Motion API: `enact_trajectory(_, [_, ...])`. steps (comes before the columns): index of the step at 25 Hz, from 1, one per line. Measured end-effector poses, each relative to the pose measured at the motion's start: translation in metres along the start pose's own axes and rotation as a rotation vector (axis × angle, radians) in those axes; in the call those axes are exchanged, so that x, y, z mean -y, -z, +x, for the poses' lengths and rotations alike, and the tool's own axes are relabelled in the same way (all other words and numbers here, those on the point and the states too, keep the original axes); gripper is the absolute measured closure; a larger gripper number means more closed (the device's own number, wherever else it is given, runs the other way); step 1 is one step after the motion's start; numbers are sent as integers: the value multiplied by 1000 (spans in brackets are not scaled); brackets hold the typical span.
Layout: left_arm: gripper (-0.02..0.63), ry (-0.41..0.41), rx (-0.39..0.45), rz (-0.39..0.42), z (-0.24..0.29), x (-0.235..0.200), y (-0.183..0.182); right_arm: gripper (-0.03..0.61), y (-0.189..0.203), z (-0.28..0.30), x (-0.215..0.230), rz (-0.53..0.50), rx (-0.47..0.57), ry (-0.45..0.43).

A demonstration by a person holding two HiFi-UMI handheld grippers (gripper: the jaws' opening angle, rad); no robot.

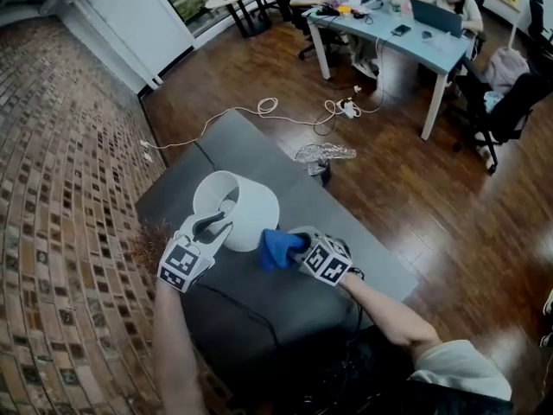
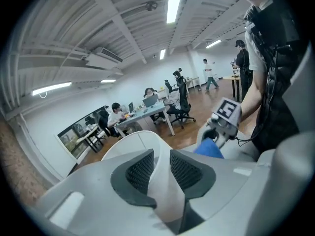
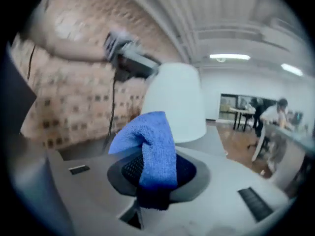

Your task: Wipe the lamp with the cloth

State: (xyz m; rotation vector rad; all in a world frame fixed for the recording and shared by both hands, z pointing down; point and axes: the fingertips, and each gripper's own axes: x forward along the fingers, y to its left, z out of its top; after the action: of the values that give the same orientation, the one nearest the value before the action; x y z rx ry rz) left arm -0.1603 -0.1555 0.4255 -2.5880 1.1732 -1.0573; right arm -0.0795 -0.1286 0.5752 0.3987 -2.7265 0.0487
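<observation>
Toward the near-left part of the grey worktop (image 1: pixel 251 150), the head view showed the white lamp (image 1: pixel 246 201) standing with the open top of its shade facing up. Something grey sat inside, too small to make out. The left hand-held gripper (image 1: pixel 216 223) reached over the shade's near rim. The right hand-held gripper (image 1: pixel 292 245) held a blue cloth (image 1: pixel 276 249) against the shade's right side. Only this view showed a crumpled plastic bag (image 1: pixel 324 153) at the worktop's far edge and a white cable (image 1: pixel 268 106) on the wooden floor beyond.

Along the left hand-held gripper (image 2: pixel 161 157), its own view made the grip plain. The jaws were clenched on the thin wall of the lamp (image 2: pixel 165 191), with one pad inside the shade and one outside. The right hand-held gripper (image 2: pixel 216 136) and the cloth (image 2: pixel 209 149) showed beyond, just beside the shade. People sat at a desk (image 2: pixel 147 113) far behind.

Along the right hand-held gripper (image 3: pixel 157 173), its own view was blurred. Its jaws were clamped on the cloth (image 3: pixel 155 146), which rose from between the pads and folded over toward the lamp (image 3: pixel 174 104) right ahead. The left hand-held gripper (image 3: pixel 145 69) sat at the shade's upper left, against a brick wall (image 3: pixel 74 107).
</observation>
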Motion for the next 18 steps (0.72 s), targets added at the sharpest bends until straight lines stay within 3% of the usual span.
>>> enact_trajectory(3, [503,0,24,0,-2,2,-3,482,-83,-41,49,386,341,-82])
enact_trajectory(4, [506,6,29,4,-4,5,-4,482,-105,-49,59,470,425,-122])
enact_trajectory(6, [514,21,29,18,-7,12,-4,482,-122,-46,70,560,479,-181])
enact_trajectory(8, [520,30,21,29,-10,19,-3,480,-100,-24,75,623,424,-199])
enact_trajectory(11, [522,23,22,32,-13,26,-1,480,-23,5,90,775,260,-160])
enact_trajectory(14, [522,18,34,43,-16,33,-1,482,38,13,102,780,48,-81])
enact_trajectory(16, [522,24,35,60,-16,38,-2,483,26,2,114,723,40,-54])
enact_trajectory(18, [526,39,27,83,-14,43,-5,483,-26,-16,124,610,119,-51])
